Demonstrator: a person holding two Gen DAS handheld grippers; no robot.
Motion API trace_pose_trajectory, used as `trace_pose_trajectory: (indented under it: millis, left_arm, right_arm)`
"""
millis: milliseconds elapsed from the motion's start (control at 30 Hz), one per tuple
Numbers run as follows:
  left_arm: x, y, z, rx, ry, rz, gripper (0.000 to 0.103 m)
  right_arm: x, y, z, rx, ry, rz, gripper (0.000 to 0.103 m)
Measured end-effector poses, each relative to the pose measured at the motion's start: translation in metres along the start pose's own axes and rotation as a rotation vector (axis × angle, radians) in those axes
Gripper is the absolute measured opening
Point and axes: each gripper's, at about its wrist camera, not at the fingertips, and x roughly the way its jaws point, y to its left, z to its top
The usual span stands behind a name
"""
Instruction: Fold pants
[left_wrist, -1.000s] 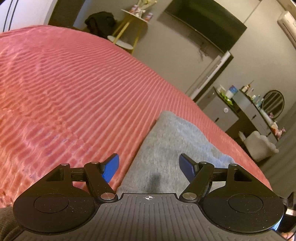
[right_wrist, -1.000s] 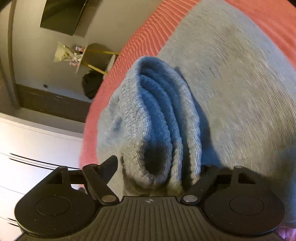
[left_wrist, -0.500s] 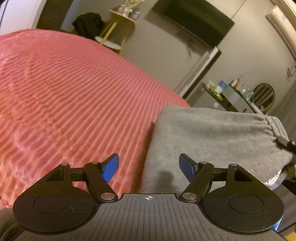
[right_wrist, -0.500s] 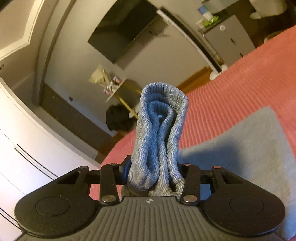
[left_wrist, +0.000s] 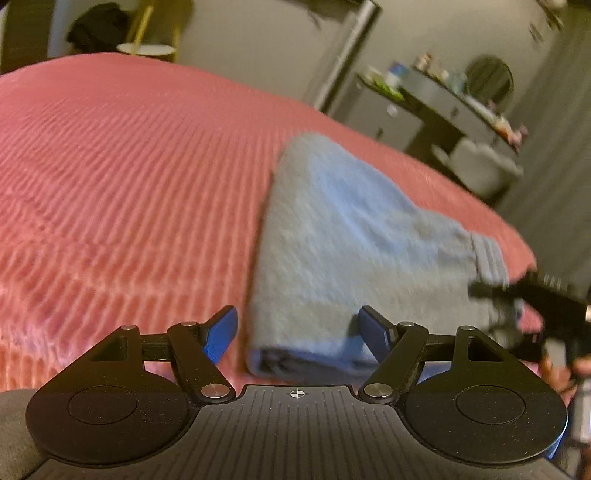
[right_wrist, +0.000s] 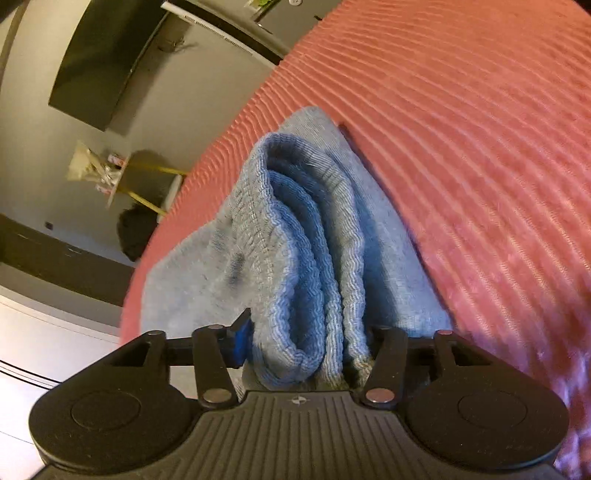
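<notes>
1. The grey pants lie as a folded bundle on the bed, near the bed's far edge on the side toward the dresser. One end, the ribbed band, is gathered up off the bed between the right tongs.
2. The right tongs' jaws are opening, with the bunched layers of the band between them. The blue pad on one side looks close to the cloth, but whether it presses on it cannot be told from the wrist view. I judge the band was lifted so that this end can be laid over the rest of the bundle, and the opening suggests it is about to be let go.
3. The left tongs stand wide apart and hold nothing. They frame the near folded edge of the pants, just short of it, probably ready to steady or square that edge.
4. The pants are soft knit fleece: a fuzzy flat face, a rounded fold at the near edge, and a tighter ribbed weave in the band, which stacks in several wavy layers.
5. The bed's cover is coral red with raised parallel ridges. Such a ridged cover is likely to hold the cloth in place rather than let it slide.
</notes>
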Motion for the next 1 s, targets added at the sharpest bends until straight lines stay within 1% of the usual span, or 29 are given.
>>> trace_pose_trajectory:
  millis: [33, 67, 133, 200, 233, 267, 300, 333, 433, 500, 633, 700, 800, 833, 900, 933, 967, 1000]
  left_arm:
    - [0.002, -0.003, 0.000, 0.016, 0.006, 0.011, 0.078]
    - [0.004, -0.006, -0.001, 0.031, 0.011, 0.022, 0.078]
    - [0.007, -0.008, -0.002, 0.045, 0.022, 0.023, 0.078]
    - [0.009, -0.010, -0.003, 0.055, 0.040, 0.010, 0.079]
    - [0.011, -0.010, -0.004, 0.059, 0.053, 0.007, 0.079]
    - [0.011, -0.011, -0.005, 0.066, 0.067, 0.002, 0.079]
    - [0.011, -0.013, -0.007, 0.078, 0.077, 0.000, 0.079]
    - [0.012, -0.015, -0.009, 0.095, 0.083, 0.002, 0.079]
    - [0.013, -0.025, -0.012, 0.154, 0.083, 0.042, 0.079]
    - [0.015, -0.028, -0.014, 0.174, 0.088, 0.061, 0.079]
    - [0.027, -0.022, -0.016, 0.161, 0.154, 0.073, 0.077]
    - [0.030, -0.020, -0.015, 0.147, 0.160, 0.083, 0.076]
    - [0.025, -0.008, -0.011, 0.089, 0.122, 0.119, 0.068]
    - [0.023, -0.003, -0.009, 0.057, 0.106, 0.123, 0.062]
    - [0.019, 0.009, -0.007, -0.011, 0.076, 0.119, 0.056]
    - [0.018, 0.014, -0.006, -0.032, 0.062, 0.125, 0.050]
    - [0.018, 0.017, -0.006, -0.046, 0.056, 0.134, 0.049]
    - [0.019, 0.019, -0.006, -0.051, 0.057, 0.139, 0.046]
  right_arm:
    - [-0.002, -0.001, 0.000, 0.000, 0.003, 0.015, 0.062]
    - [-0.002, -0.003, -0.002, 0.001, 0.002, 0.023, 0.064]
    - [0.002, -0.001, -0.006, -0.023, 0.009, 0.012, 0.064]
    - [0.004, 0.004, -0.009, -0.044, 0.010, 0.005, 0.063]
    - [0.004, 0.005, -0.009, -0.049, 0.008, 0.000, 0.055]
    - [0.004, 0.006, -0.010, -0.057, 0.003, -0.010, 0.052]
    - [0.004, 0.008, -0.011, -0.061, -0.003, -0.015, 0.051]
    - [0.004, 0.008, -0.012, -0.061, -0.008, -0.011, 0.051]
    - [-0.003, 0.004, -0.014, -0.030, -0.008, 0.007, 0.051]
    - [-0.004, 0.002, -0.012, -0.028, -0.007, 0.007, 0.051]
    - [-0.007, 0.000, -0.012, -0.020, -0.007, 0.012, 0.051]
    - [-0.007, -0.004, -0.010, 0.001, -0.008, 0.023, 0.051]
    - [-0.009, -0.008, -0.010, 0.017, -0.013, 0.035, 0.050]
    - [-0.010, -0.008, -0.011, 0.014, -0.018, 0.037, 0.050]
    - [-0.012, -0.010, -0.011, 0.015, -0.019, 0.047, 0.050]
    - [-0.012, -0.011, -0.010, 0.021, -0.016, 0.050, 0.050]
    - [-0.012, -0.013, -0.010, 0.029, -0.012, 0.052, 0.051]
    - [-0.012, -0.014, -0.010, 0.034, -0.007, 0.054, 0.052]
